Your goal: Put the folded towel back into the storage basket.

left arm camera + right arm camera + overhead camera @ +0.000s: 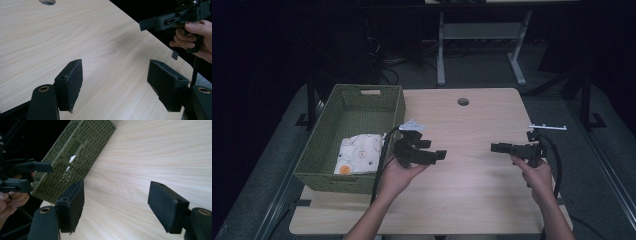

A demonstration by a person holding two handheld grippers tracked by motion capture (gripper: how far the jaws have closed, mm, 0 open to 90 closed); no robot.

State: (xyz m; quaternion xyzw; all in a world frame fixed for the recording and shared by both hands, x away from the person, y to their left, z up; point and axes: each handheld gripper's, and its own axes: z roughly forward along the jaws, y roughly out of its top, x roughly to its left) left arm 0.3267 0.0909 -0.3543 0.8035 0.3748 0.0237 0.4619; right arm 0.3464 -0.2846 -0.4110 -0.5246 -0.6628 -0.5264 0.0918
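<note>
Table: one light wooden table (472,200), smooth with fine grain lines, rounded corners; one round hole (463,101) near its far edge, in the upper middle of the frame.
Basket: one olive green woven basket (320,177), rectangular, with a slot handle in its far wall; it stands on the left part of the table.
In the basket: one folded white cloth (357,153) with small coloured prints, lying in the lower right corner of the basket.
Grippers: two, both of matt black plastic with flat rectangular pads of rough texture.
Left gripper: the left gripper (439,154) is held just right of the basket, above the table; its jaws stand wide apart with nothing between them, only bare wood.
Right gripper: the right gripper (496,147) is at the right of the frame, pointing to the left; its jaws are also spread, gripping nothing.
Hands: two, the left hand (401,174) and the right hand (537,172), each closed around a gripper handle.
Cables: two black cables, one trailing from each gripper.
</note>
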